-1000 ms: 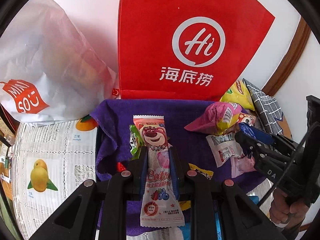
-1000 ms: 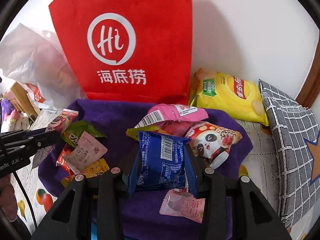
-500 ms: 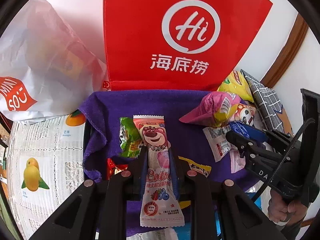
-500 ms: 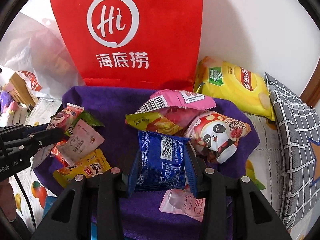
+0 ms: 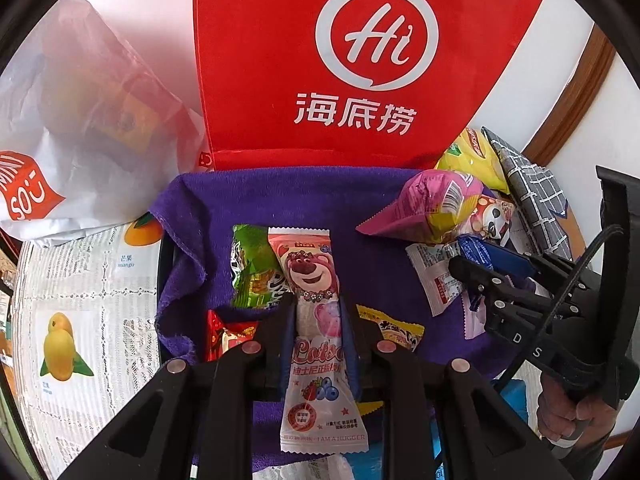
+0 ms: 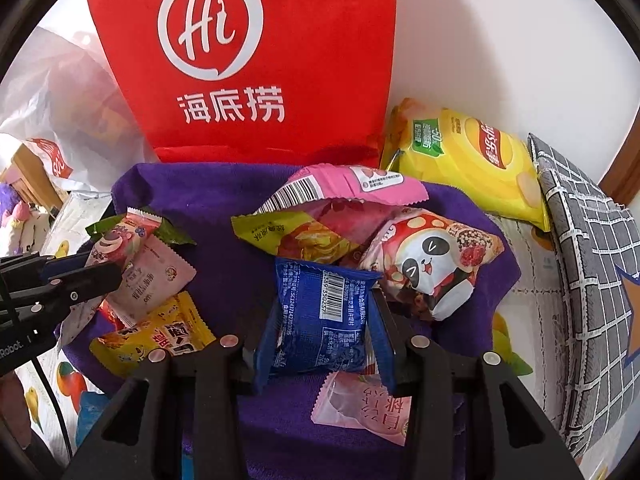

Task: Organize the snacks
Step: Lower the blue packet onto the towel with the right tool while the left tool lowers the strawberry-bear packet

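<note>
Snacks: loose packets scattered over a purple cloth [image 5: 224,200] spread on the table, in front of an upright red paper bag [image 5: 360,60].
White plastic bag [image 5: 80,112]: far left, slumped beside the red paper bag.
Left gripper [image 5: 318,320]: jaws pinching a long pink bear packet [image 5: 316,304] at its middle, both ends sticking out.
Left cluster: green packet [image 5: 250,268] touching the bear packet; red packet [image 5: 224,334] and yellow packet [image 6: 156,334] just beside.
Right gripper [image 6: 320,320]: jaws pinching a blue packet [image 6: 320,316] by its sides, barcode facing up.
Right cluster: pink bag [image 6: 340,192] lying over a yellow-green packet [image 6: 296,236], panda bag [image 6: 432,264] touching both; pale pink packet [image 6: 360,400] under the blue one.
Far right: yellow chip bag [image 6: 468,156] against the wall, grey checked cushion [image 6: 588,264] beside it.
Step in hand: judged as both grippers holding one packet each above the cloth, ready to carry off.
Next move: probably a lift and transfer to a sorting place; whether that is the red bag cannot be told.
Obstacles: the right pile sits close ahead of the blue packet; the two grippers work near each other.
</note>
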Demonstrator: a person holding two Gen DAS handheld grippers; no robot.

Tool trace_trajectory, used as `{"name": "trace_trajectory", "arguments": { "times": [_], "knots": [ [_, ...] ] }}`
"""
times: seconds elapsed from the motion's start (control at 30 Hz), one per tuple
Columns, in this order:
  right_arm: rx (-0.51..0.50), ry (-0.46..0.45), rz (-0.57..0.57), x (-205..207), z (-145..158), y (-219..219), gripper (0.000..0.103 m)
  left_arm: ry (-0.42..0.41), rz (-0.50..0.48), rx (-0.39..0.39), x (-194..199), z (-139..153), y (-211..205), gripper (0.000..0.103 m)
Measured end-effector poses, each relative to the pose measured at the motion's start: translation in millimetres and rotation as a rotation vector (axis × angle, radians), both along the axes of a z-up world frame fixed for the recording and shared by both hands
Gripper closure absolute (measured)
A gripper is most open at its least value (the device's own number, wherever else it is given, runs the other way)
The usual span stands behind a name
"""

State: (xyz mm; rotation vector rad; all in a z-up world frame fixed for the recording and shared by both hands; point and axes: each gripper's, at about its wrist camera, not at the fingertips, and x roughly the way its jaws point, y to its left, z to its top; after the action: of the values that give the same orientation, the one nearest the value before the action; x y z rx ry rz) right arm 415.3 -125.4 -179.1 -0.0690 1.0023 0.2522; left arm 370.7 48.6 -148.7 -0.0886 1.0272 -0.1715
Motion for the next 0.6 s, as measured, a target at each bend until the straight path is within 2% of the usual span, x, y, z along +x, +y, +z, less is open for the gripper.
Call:
{"name": "trace_trajectory", "arguments": {
  "times": [0.27, 0.6],
  "knots": [
    [-0.012, 0.002, -0.001, 1.2, -0.9, 0.6, 0.061, 0.011, 0.002, 0.006, 1.7, -2.1, -0.2, 0.081],
    [-0.024, -0.01, -0.007, 1.7, -2.0, -2.5, 0.055, 0.015, 0.001, 0.021, 1.9, -3.7, -4.7, 0.08]
  ]
}}
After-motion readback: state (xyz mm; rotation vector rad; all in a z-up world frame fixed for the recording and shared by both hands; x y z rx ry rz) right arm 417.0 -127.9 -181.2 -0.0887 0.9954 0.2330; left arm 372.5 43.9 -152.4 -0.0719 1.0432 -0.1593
